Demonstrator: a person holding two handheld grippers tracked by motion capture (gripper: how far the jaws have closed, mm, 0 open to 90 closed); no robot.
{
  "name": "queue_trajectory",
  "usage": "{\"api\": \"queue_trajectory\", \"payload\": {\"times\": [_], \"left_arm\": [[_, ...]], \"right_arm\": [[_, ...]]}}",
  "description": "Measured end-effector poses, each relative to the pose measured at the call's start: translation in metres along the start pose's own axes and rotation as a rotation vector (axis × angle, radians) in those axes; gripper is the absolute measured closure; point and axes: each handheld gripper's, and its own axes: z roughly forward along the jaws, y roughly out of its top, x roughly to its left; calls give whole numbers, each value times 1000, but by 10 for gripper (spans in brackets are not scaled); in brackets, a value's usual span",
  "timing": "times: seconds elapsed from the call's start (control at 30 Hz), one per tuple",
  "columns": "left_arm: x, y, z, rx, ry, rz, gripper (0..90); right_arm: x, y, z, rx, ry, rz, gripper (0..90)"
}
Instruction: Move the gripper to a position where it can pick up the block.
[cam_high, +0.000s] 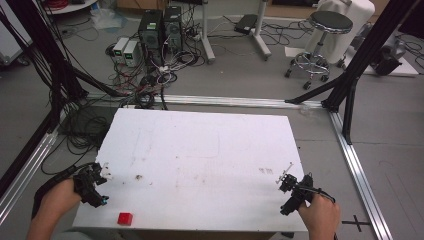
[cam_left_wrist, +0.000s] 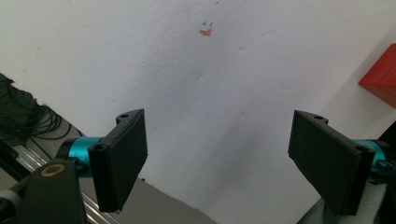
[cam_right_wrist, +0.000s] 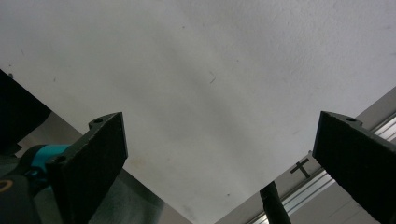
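A small red block (cam_high: 125, 218) lies on the white table (cam_high: 200, 150) near its front edge, left of centre. My left gripper (cam_high: 95, 184) is held over the table's front left corner, a short way up and left of the block. Its jaws stand wide apart with nothing between them, so the left gripper (cam_left_wrist: 217, 163) is open. The red block (cam_left_wrist: 380, 77) peeks in at the right edge of the left gripper view. Over the front right corner my right gripper (cam_high: 292, 192) is held open, and the right gripper (cam_right_wrist: 219, 168) has only bare table between its jaws.
Small orange and blue marks (cam_left_wrist: 206, 31) sit on the table surface ahead of the left gripper. Beyond the table are computer towers (cam_high: 160, 30) with tangled cables, a black stool (cam_high: 322, 42) and black frame posts (cam_high: 350, 85). Aluminium rails (cam_high: 360, 170) run along the floor.
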Motion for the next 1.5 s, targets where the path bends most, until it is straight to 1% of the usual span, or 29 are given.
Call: {"api": "queue_trajectory", "payload": {"times": [0.2, 0.27, 0.37, 0.4, 0.43, 0.47, 0.5, 0.6, 0.67, 0.73, 0.77, 0.83, 0.97, 1.07, 1.1, 1.17, 1.3, 1.33, 1.37, 1.5], "left_arm": [[0, 1, -1, -7, 4, 12, 201], [-1, 0, -1, -13, -3, 12, 201], [0, 0, -1, -18, -3, 37, 201], [-1, -1, 0, -28, 3, 58, 200], [-1, -2, 1, -33, 5, 65, 200], [-1, -2, 1, -28, 0, 75, 199], [-1, -3, 2, -36, 0, 77, 198], [-1, -3, 2, -34, 0, 101, 198], [-2, -3, 3, -42, 5, 115, 198], [-3, -4, 4, -49, 1, 128, 198], [-3, -4, 3, -50, 2, 140, 199], [-3, -4, 4, -53, -2, 167, 199], [-5, -4, 6, -53, -8, 185, 199], [-6, -4, 6, -58, -10, 224, 199], [-7, -4, 6, -68, -13, 229, 199], [-8, -4, 4, -74, -10, 262, 199], [-10, -5, 2, -94, -13, 315, 199], [-11, -5, 1, -93, -15, 328, 199], [-11, -5, 1, -95, -17, 348, 199], [-15, -5, -1, -102, -36, 380, 199]], "right_arm": [[1, -1, -1, -2, 2, -1, 24], [1, -2, 0, -3, 3, 3, 23], [0, -2, -1, -3, 3, 1, 24], [1, -2, -1, -6, 1, 6, 23], [1, -2, -2, -8, -3, 4, 24], [1, -2, -2, -7, -5, 3, 24], [1, -2, -2, -4, -4, 3, 24], [1, -2, -2, -7, -1, 0, 23], [1, -1, -2, -5, -3, -2, 23], [1, -1, -1, -7, 1, -1, 24], [1, -1, 0, 0, 1, -2, 23], [1, -2, 0, -2, 4, -1, 23], [1, -2, -1, -2, -3, 0, 24], [1, -2, -2, -9, 0, 1, 23], [1, -1, -2, -7, -5, -1, 24], [2, -1, -2, -4, -1, -4, 24], [2, -1, -2, -8, 0, -2, 24], [2, -1, -2, -8, 1, -3, 23], [2, -1, -2, -9, 1, -1, 24], [2, 0, -2, -9, -1, 0, 24]]}}
